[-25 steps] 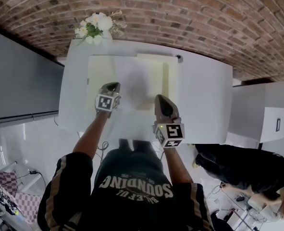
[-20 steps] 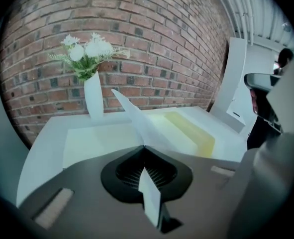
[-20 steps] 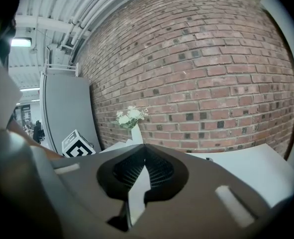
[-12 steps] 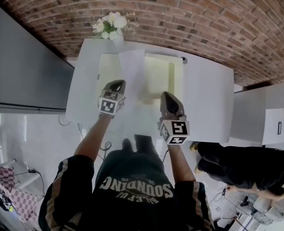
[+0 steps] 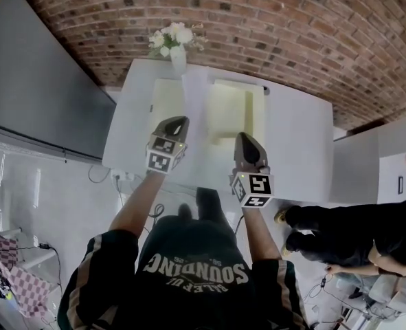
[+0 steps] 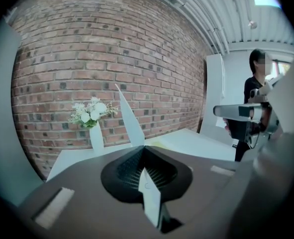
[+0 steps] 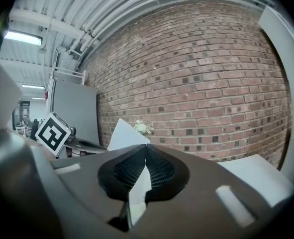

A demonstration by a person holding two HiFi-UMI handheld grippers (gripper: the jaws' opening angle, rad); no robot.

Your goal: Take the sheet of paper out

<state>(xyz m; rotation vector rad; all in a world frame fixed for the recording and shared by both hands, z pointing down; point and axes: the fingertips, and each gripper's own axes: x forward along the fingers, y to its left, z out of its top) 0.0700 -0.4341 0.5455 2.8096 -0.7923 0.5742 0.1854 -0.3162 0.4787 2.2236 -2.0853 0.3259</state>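
Left gripper [image 5: 178,121], right gripper [image 5: 243,137] raised sheet [image 5: 197,105]; shirt [image 5: 192,270]: "SOUNDING".

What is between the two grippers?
The sheet of paper spans that gap in the head view; the left gripper and the right gripper are each shut on an edge of it.

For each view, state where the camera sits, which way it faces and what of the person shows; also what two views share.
Head view: on the head, looking steeply down at the white table; forearms, dark shirt, left gripper and right gripper show.
Left gripper view: on the left gripper, facing the red brick wall; its jaws shut on the thin white paper sheet.
Right gripper view: on the right gripper, facing that wall; jaws shut on the sheet.
Shared: both gripper views show the vase of white flowers.
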